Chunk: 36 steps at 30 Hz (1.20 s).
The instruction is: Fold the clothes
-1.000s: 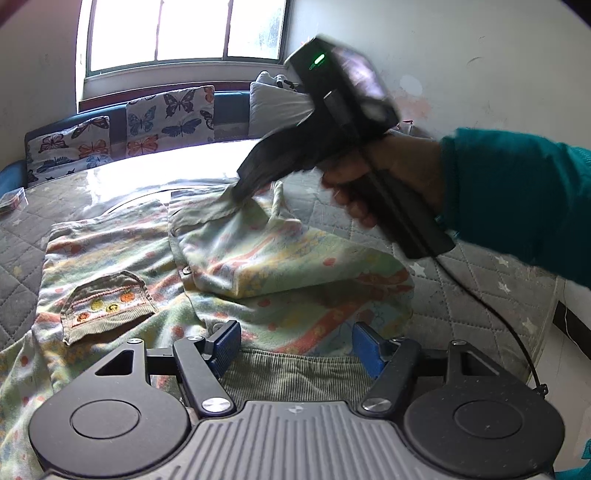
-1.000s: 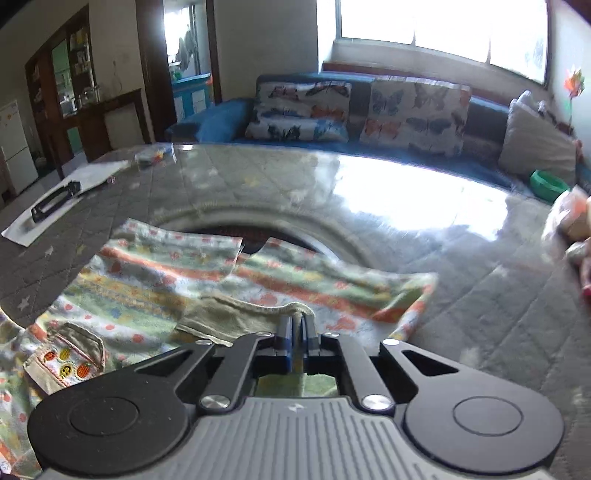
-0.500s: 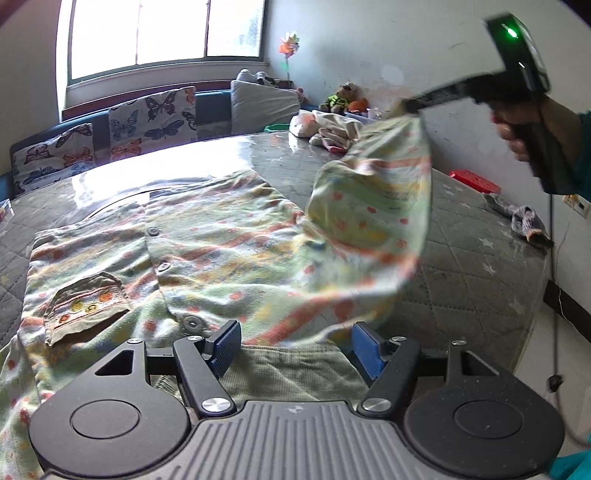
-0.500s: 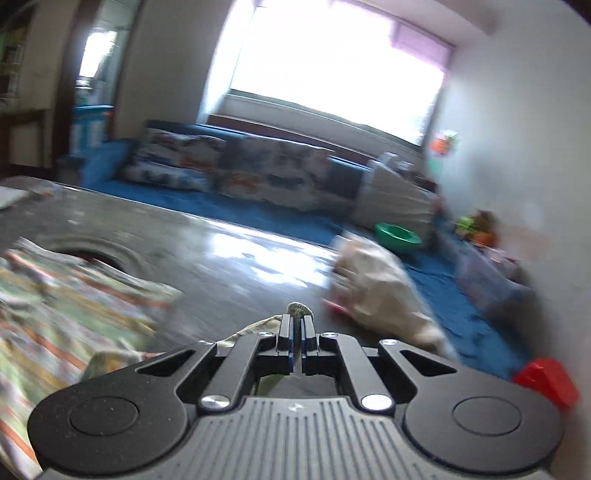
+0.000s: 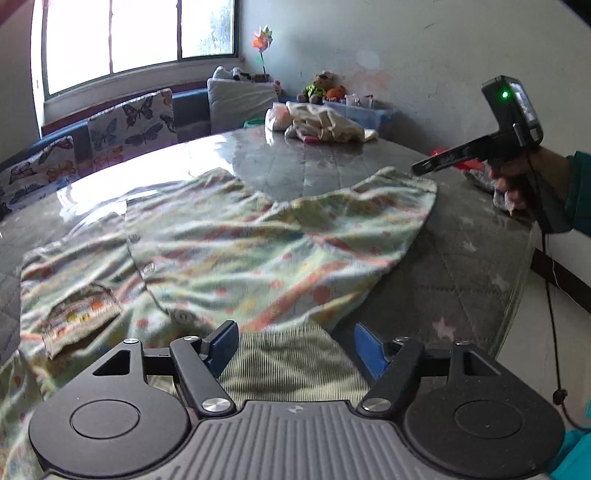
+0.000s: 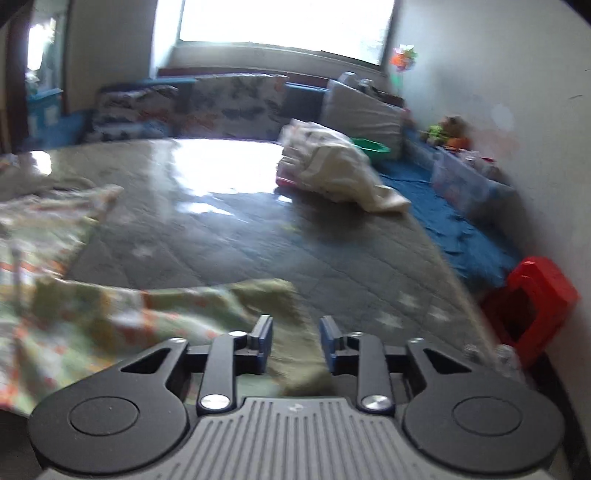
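The left gripper hangs with its jaws wide apart over the ribbed green hem of a pastel striped shirt, gripping nothing; the right gripper likewise shows its jaws apart, a dull green cuff lying between and just under the blue pads without being pinched. In the left wrist view the shirt lies spread across the quilted grey tabletop, its small patch pocket at near left and its sleeve stretched out to the right, the sleeve's end just below the tip of the right gripper, held by a hand in a teal sleeve; the fabric is soft with motion blur. Far across the tabletop sits a heap of pale clothes; behind it, butterfly-print cushions line a blue sofa under a bright window. In the right wrist view a red stool stands on the floor at right.
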Tool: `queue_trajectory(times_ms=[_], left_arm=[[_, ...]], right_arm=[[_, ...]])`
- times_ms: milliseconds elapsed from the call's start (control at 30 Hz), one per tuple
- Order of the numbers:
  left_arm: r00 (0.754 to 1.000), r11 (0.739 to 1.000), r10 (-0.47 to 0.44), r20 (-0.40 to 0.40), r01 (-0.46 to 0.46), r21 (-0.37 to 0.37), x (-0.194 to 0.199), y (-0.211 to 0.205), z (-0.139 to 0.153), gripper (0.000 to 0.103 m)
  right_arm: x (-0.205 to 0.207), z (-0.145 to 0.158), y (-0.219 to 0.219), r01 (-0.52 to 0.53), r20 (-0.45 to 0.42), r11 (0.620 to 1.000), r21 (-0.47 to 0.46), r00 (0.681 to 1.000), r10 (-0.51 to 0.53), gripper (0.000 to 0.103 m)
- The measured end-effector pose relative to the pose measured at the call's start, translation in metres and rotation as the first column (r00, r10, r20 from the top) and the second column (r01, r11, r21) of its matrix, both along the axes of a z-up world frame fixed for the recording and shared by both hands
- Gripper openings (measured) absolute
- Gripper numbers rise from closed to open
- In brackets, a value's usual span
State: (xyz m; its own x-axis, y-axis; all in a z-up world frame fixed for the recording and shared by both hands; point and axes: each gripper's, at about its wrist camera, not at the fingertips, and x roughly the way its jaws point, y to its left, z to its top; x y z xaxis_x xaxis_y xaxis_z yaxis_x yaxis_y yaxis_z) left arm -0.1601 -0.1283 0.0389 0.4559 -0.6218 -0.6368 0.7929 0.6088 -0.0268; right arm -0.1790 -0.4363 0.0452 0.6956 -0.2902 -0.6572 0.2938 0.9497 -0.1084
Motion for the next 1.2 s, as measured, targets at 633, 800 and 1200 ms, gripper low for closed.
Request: queue_trajectory(times_ms=[633, 800, 1200], left_arm=[[0.994, 0.996, -0.085, -0.062, 0.084, -0.025, -0.001, -0.034, -0.022, 0.077], [0.994, 0.996, -0.089, -0.057, 0.087, -0.036, -0.010, -0.023, -0.017, 0.077], [0.985, 0.982, 0.164, -0.049, -0.168, -0.085, 0.015, 0.054, 0.005, 0.077]], right_arm=[[0.037, -0.033, 0.015, -0.112, 0.025, 0.991, 0.069, 0.994, 0.110, 0.048], [0.030, -0.031, -0.005, -0.026, 0.017, 0.999, 0.043, 1.000, 0.025, 0.049], [0.021, -0.004, 0.122, -0.494, 0.055, 0.867, 0.062, 0.869, 0.492, 0.050]])
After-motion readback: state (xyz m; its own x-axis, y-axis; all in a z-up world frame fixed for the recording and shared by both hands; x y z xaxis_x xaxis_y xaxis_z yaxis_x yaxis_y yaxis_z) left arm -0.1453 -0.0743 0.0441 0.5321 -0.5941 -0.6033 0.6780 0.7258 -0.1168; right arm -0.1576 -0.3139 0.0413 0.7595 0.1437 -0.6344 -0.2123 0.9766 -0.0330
